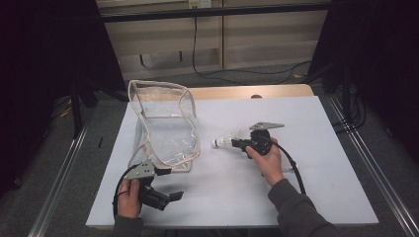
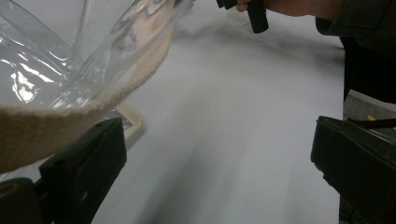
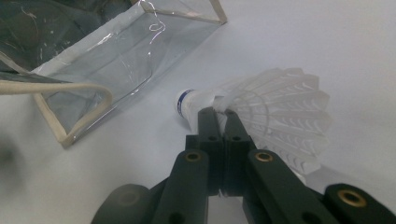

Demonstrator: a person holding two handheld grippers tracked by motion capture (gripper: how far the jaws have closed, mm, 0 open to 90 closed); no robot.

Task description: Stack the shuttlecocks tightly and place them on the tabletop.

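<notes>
Shuttlecock in the closed right claw, beside clear bag.

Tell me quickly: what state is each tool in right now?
Left tool: open, jaws wide apart, the clear bag's strap lying over one jaw.
Right tool: closed on the shuttlecock.

Shuttlecock in right gripper

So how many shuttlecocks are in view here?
1. The shuttlecock lies right of the clear bag, pinched in the right hand-held gripper. The transparent bag appears empty.
</notes>
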